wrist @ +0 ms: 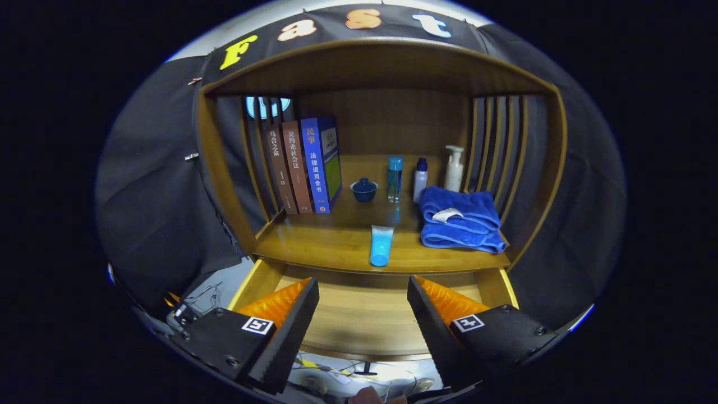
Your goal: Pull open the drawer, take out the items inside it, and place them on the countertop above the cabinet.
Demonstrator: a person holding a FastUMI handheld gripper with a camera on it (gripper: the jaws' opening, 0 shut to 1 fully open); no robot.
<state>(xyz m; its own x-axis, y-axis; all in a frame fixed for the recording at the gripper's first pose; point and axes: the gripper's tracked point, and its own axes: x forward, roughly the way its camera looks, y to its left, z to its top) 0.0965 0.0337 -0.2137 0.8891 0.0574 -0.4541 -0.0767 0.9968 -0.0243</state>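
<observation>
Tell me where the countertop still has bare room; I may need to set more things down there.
Bare wood lies on the wooden countertop in front of the three upright books, left of the lying blue tube. The right is crowded: folded blue towel, bottles behind it. The open tool hovers over the open drawer.

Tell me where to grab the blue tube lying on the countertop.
Grip the tube across its mid-body, coming from above with fingers on its left and right sides. It lies flat, long axis pointing away from the gripper, whose fingers are open over the drawer. Towel sits well right.
</observation>
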